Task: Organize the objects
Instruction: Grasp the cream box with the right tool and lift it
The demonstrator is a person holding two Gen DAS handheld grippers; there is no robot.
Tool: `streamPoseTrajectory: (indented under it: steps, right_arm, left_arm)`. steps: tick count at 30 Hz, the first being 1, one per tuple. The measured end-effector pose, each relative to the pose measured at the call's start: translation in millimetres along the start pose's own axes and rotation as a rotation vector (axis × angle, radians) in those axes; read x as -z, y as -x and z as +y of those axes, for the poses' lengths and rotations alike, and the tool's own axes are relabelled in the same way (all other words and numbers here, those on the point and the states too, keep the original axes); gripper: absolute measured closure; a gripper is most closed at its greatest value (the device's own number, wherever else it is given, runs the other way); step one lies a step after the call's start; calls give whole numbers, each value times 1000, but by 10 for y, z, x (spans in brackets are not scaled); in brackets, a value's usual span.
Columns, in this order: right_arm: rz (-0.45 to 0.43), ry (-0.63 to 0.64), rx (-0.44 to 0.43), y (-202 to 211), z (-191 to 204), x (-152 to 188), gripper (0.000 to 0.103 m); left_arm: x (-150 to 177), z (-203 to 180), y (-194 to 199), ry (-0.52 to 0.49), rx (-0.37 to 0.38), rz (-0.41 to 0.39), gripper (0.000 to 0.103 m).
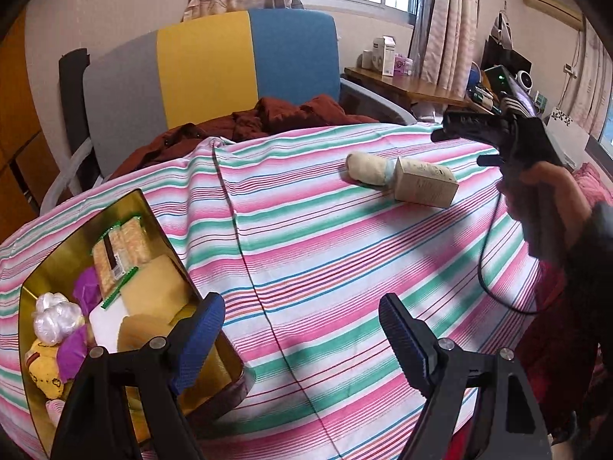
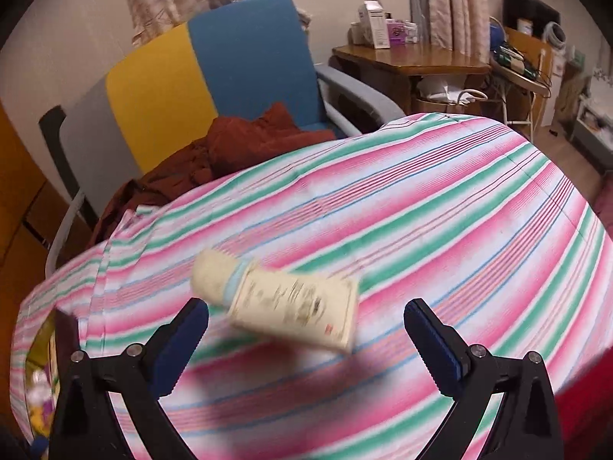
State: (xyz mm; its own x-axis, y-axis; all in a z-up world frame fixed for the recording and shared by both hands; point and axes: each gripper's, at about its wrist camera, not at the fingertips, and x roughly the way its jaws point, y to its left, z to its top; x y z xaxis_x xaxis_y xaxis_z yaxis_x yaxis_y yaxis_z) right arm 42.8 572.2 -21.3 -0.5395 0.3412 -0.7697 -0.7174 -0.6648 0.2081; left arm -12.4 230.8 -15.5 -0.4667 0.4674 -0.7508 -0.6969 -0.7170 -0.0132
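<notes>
We held both tools wide open and empty. The box (image 2: 295, 308) lay on the striped desk (image 2: 440, 211), touching a roll (image 2: 214, 274), just ahead of the right tool (image 2: 306, 329). The left tool (image 1: 300, 329) was beside the tin (image 1: 38, 268). We judged the right tool should close across the box's narrow sides.

One box (image 1: 426, 183), one roll (image 1: 367, 169) (touching), one tin (image 1: 49, 264).
</notes>
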Motion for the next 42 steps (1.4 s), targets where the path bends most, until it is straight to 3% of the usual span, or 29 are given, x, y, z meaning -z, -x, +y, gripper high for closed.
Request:
streamPoseTrajectory:
  steps: [10,18,21,29,34,42]
  right_arm:
    - [2,-95,-111,-355,-233,-222,0]
    - [29,-41,-114,-519,-183,-266,0]
    - [92,8,-145,-619,-69,-227,0]
    - [323,84,-344,-652,259,65,0]
    - [321,148,-357,-570,378,138,0]
    - [286,308,-237,-562,579,209,0]
  left_arm:
    - [21,-83,-128,5,31,41,19]
    - [56,-129,-196,3,44,70,19]
    - [40,-137,-185,1,43,67,19]
    - [-21,-85,-207,19,31,70,19]
    - [-60,-78,-219,26,34,70,19]
    - [-201,-10,-329,58,37,83,19]
